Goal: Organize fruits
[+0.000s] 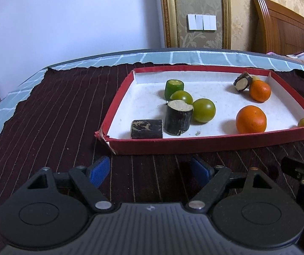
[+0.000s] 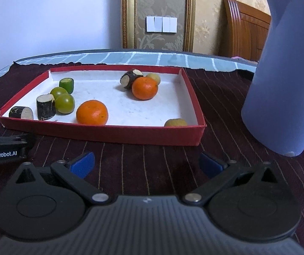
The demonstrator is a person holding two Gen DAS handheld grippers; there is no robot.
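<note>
Red-walled and white inside, the shallow tray (image 2: 101, 132) lay just ahead of both tongs on the striped dark cloth (image 1: 52, 114). The left tongs (image 1: 152, 171) stood open with nothing between the blue pads, low over the cloth short of the tray's near wall. The right tongs (image 2: 146, 164) were likewise open and empty, beside the left. Ahead of the left tongs, at the tray's near left corner, were two dark cut cane pieces (image 1: 178, 116), two green fruits (image 1: 203, 110) and a green cut piece (image 1: 173, 88). One orange (image 2: 92, 112) sat ahead of the right tongs, a second (image 2: 144, 88) farther back, touching a third dark piece (image 2: 130, 78). A blue jug (image 2: 285, 80) stood right of the tray.
</note>
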